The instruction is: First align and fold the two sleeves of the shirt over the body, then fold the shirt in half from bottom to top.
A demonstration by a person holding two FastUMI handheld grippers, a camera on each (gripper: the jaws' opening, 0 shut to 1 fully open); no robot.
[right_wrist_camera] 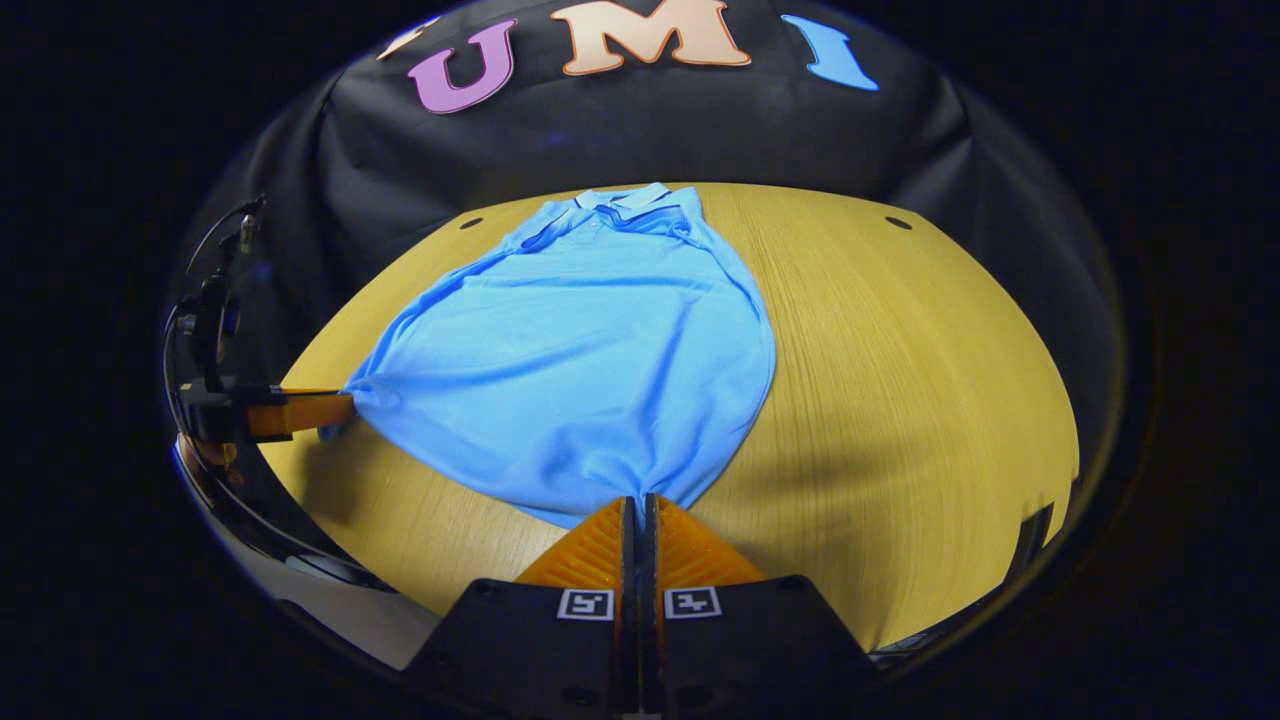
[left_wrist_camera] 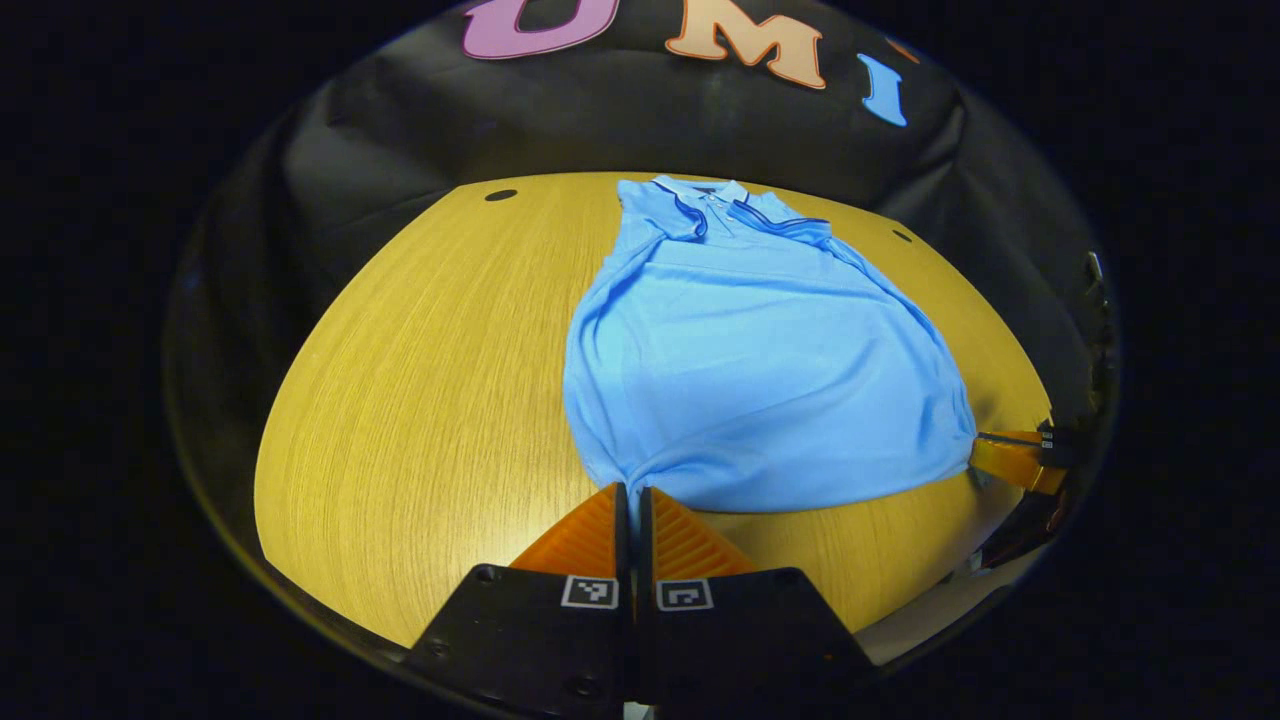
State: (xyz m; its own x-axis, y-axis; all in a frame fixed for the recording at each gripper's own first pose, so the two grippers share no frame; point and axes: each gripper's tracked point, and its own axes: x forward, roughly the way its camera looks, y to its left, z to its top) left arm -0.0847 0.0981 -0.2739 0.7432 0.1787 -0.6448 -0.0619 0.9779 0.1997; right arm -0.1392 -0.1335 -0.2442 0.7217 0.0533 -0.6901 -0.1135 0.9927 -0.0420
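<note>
Blue shirt (left_wrist_camera: 750, 370) flat on worktop (left_wrist_camera: 420, 400), sleeves folded in. Left gripper (left_wrist_camera: 632, 495), right gripper (right_wrist_camera: 638, 505) each clamped on hem corner.

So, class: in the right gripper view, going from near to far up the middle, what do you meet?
The right claw shut on the hem, then the blue shirt, its collar, the far table edge, the black cloth wall.
</note>
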